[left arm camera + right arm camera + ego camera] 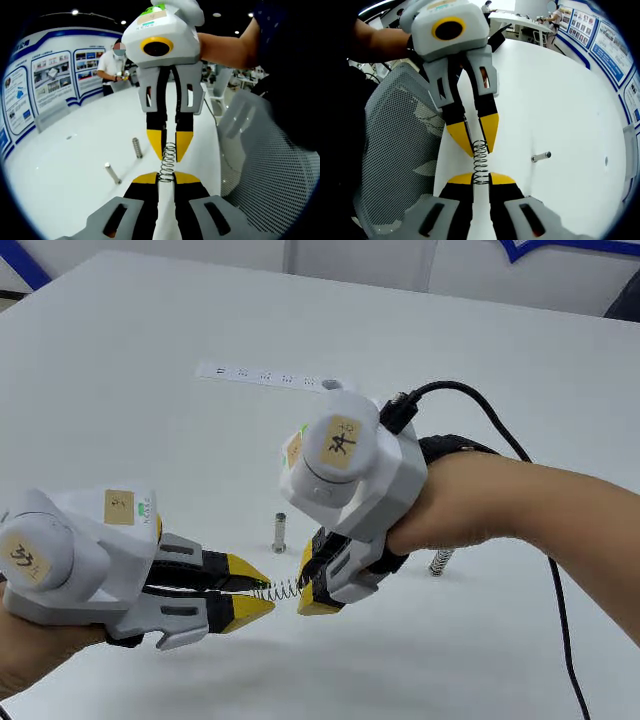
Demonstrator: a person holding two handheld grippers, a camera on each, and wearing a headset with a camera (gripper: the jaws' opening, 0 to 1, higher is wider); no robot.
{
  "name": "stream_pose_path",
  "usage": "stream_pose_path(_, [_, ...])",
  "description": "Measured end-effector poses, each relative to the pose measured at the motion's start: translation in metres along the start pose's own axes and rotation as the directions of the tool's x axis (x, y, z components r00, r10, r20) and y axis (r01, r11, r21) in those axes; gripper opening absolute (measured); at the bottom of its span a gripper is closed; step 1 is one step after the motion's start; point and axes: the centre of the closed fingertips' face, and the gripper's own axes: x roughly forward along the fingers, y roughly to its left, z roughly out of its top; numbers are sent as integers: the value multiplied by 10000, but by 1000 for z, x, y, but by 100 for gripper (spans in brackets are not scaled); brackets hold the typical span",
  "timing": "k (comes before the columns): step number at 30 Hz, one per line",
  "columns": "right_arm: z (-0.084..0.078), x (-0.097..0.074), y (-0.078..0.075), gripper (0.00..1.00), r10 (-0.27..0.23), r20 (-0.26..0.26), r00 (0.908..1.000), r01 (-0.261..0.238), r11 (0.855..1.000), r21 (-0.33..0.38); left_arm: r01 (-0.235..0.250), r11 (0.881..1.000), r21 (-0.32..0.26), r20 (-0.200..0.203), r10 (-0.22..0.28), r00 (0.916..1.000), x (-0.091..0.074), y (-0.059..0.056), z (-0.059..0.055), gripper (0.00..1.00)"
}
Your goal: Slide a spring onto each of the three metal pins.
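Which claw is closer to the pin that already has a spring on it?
Right. The pin stands close behind the right claw, by the wrist; the left claw is farther off, across the spring both grip.

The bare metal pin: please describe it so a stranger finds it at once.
On the table, look behind the spring that the left gripper and right gripper hold. The bare metal pin stands upright there; unlike the pin to its right, it carries no spring.
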Motion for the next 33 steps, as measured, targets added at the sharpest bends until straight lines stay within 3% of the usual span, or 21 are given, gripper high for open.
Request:
stream_pose_path(11, [20,-14,-4,12,-257,469,9986,265,9995,-167,-53,9996,-276,72,55,10000,0,3,-1,10])
stream_pose_path(23, [44,-17,0,12,-242,793,9966,286,9980,-556,-9,9993,-375,113,13,9999,1,2,-2,10])
stream_pose_path(33, [51,-16,2,12,-169,878,9960,228,9975,-672,-78,9997,-240,43,79,10000,1,4,-1,11])
